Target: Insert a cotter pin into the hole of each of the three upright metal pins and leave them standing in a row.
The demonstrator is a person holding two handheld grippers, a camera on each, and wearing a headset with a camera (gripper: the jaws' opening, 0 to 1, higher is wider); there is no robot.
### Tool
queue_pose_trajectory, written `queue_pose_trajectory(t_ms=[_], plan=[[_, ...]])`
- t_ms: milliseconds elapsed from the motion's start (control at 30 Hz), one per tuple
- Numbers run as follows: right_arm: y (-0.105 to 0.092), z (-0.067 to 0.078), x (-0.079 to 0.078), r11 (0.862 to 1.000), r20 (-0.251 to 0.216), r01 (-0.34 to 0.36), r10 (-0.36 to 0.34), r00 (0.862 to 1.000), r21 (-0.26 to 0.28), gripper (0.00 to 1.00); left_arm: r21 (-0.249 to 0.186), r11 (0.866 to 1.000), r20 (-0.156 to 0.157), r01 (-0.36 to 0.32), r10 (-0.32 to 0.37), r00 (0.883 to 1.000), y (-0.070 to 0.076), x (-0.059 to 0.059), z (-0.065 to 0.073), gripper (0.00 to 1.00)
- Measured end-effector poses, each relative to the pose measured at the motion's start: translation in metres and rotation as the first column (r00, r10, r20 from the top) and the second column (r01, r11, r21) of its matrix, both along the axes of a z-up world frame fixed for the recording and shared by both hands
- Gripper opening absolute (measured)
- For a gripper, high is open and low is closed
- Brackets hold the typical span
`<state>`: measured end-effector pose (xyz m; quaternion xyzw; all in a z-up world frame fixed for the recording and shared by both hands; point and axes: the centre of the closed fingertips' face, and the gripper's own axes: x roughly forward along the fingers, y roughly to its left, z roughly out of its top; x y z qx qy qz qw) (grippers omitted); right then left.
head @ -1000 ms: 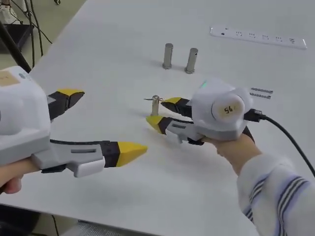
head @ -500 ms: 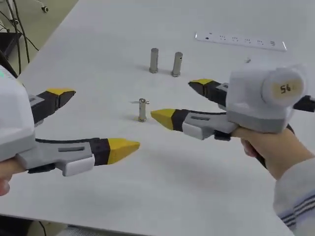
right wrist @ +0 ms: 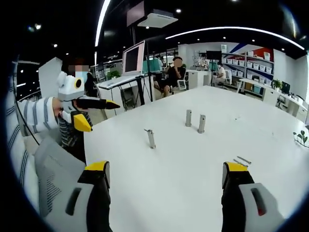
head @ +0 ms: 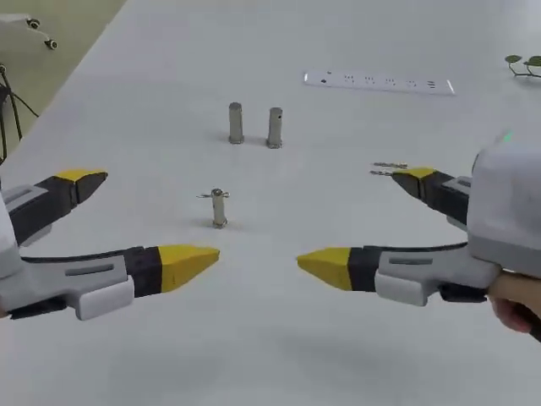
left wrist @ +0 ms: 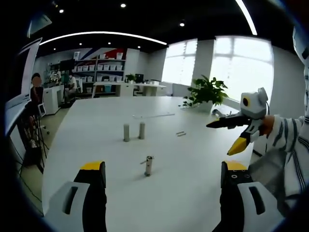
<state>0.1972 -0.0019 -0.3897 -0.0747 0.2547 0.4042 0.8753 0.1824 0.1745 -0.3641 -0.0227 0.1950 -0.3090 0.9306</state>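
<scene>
White table (head: 279,347), metal pin (head: 219,208) standing beyond spread fingers (head: 182,264), untouched

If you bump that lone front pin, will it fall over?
Probably. The pin is tall and thin on a small foot, so a nudge near its top would likely tip it. It's round, so it might roll on the table, though the cotter pin sticking out sideways may stop that.

metal pins (head: 236,123) (head: 275,127) (head: 219,211): 3 | cotter pins (head: 390,165) (head: 382,172) (head: 208,195): 3 | power strip (head: 378,82): 1
</scene>
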Motion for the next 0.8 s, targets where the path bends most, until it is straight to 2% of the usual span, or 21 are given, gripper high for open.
queue_pose_trajectory(t_ms=[33,100,167,300,433,500,600,700,800], plan=[[-0.006,-0.006,-0.005,1.000,-0.026,0.003,-0.003,1.000,-0.022,0.96,-0.002,1.000,-0.002,0.003,-0.003,1.000,0.000,0.000,0.000,0.99],[-0.011,-0.011,-0.010,0.999,-0.043,-0.003,0.001,0.999,-0.034,0.98,0.001,1.000,-0.001,0.008,-0.008,1.000,-0.002,-0.001,0.000,0.98],[-0.016,-0.018,-0.019,0.999,-0.098,0.004,-0.008,0.995,-0.037,0.98,0.006,1.000,-0.007,0.010,-0.010,1.000,-0.002,-0.001,-0.001,0.97],[-0.022,-0.022,-0.024,0.997,-0.108,0.010,-0.018,0.994,-0.072,0.98,0.000,1.000,-0.011,0.017,-0.017,1.000,-0.005,0.002,-0.001,0.97],[-0.025,-0.015,-0.022,0.998,-0.113,0.050,-0.054,0.992,-0.038,0.98,-0.013,1.000,-0.006,0.017,-0.017,1.000,-0.007,0.010,0.001,0.97],[-0.026,-0.013,-0.021,0.997,-0.111,0.059,-0.063,0.992,-0.039,0.98,-0.013,1.000,-0.004,0.024,-0.024,1.000,-0.009,0.014,0.001,0.97],[-0.029,-0.010,-0.020,0.997,-0.106,0.072,-0.076,0.991,-0.042,0.98,0.023,0.998,0.012,0.063,-0.064,0.998,-0.010,0.028,0.005,0.97],[-0.031,-0.004,-0.018,0.995,-0.113,0.102,-0.103,0.988,-0.012,0.98,0.031,0.995,0.031,0.090,-0.091,0.995,-0.011,0.043,0.011,0.97],[-0.034,-0.001,-0.018,0.993,-0.114,0.120,-0.120,0.986,-0.006,0.98,0.045,0.993,0.056,0.107,-0.109,0.992,-0.012,0.059,0.017,0.97]])
